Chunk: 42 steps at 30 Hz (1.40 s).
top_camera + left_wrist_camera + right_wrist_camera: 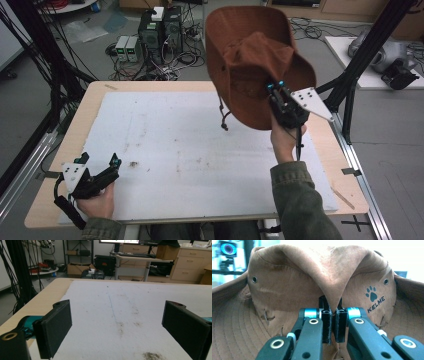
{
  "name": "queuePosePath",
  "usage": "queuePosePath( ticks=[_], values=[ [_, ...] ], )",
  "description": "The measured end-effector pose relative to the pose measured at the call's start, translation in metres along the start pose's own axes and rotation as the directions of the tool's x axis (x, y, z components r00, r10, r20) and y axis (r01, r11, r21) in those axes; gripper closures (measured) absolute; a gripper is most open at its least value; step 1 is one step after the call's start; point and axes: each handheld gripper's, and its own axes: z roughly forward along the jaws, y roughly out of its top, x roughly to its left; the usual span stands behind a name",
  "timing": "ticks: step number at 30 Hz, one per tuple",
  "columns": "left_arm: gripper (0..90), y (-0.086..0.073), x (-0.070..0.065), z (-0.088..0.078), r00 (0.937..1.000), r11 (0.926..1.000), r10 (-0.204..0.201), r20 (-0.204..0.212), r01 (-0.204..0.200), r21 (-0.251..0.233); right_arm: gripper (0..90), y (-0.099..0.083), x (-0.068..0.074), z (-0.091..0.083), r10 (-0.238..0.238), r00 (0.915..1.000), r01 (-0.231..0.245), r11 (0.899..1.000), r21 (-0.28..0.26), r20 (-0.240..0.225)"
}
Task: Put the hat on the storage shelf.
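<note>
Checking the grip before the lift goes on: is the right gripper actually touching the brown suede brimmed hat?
Touching. In the right gripper view, the right gripper has its jaws shut on a pinched fold of the brown suede hat's crown.

The hat (250,70) is brown, soft and wide-brimmed, with stitched rings on the brim, metal eyelets and a dark paw print over "KELME". It hangs tilted above the bench's far right, crown pinched into a fold, chin cord dangling.
</note>
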Motion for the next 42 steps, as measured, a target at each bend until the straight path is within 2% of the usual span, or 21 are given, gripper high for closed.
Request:
queuePosePath(
  ticks=[3,4,5,10,16,17,26,37,42],
  values=[
    [9.5,0.0,-0.002,0.001,0.9999,1.0,0.001,0.011,-0.001,0.005,87.9,0.02,-0.019,0.006,-0.018,0.9977,0.02,1.0,-0.018,0.065],
    [9.5,0.0,-0.002,0.001,0.9999,1.0,0.001,0.011,-0.001,0.005,87.9,0.02,-0.019,0.006,-0.018,0.9977,0.02,1.0,-0.018,0.065],
    [9.5,0.0,-0.003,0.0,0.9998,1.0,-0.004,0.02,0.004,0.002,87.8,0.027,-0.029,0.008,-0.021,0.9955,0.023,0.999,-0.026,0.093],
    [9.5,0.001,-0.005,-0.001,0.9997,1.0,-0.001,0.026,0.001,-0.002,87.7,0.032,-0.046,0.017,-0.024,0.9872,0.026,1.0,-0.012,0.158],
    [9.5,0.0,-0.006,0.001,0.9994,0.9999,0.011,0.034,-0.011,0.007,87.6,0.035,-0.067,0.034,-0.048,0.9708,0.047,0.999,0.01,0.235],
    [9.5,-0.001,-0.006,0.001,0.9994,0.9999,0.01,0.035,-0.01,0.006,87.6,0.036,-0.069,0.036,-0.039,0.9679,0.035,0.999,0.018,0.248],
    [9.5,-0.001,-0.007,0.003,0.9991,0.9999,0.008,0.043,-0.009,0.012,87.4,0.033,-0.075,0.051,-0.059,0.9523,0.044,0.998,0.054,0.299],
    [9.5,-0.002,-0.008,0.002,0.999,0.9999,0.004,0.045,-0.005,0.014,87.4,-0.001,-0.078,0.056,-0.054,0.9449,0.021,0.994,0.104,0.323],
    [9.5,-0.002,-0.008,0.003,0.9989,0.9999,0.003,0.046,-0.004,0.017,87.0,-0.011,-0.078,0.056,-0.071,0.9432,0.034,0.992,0.119,0.325]
  ],
)
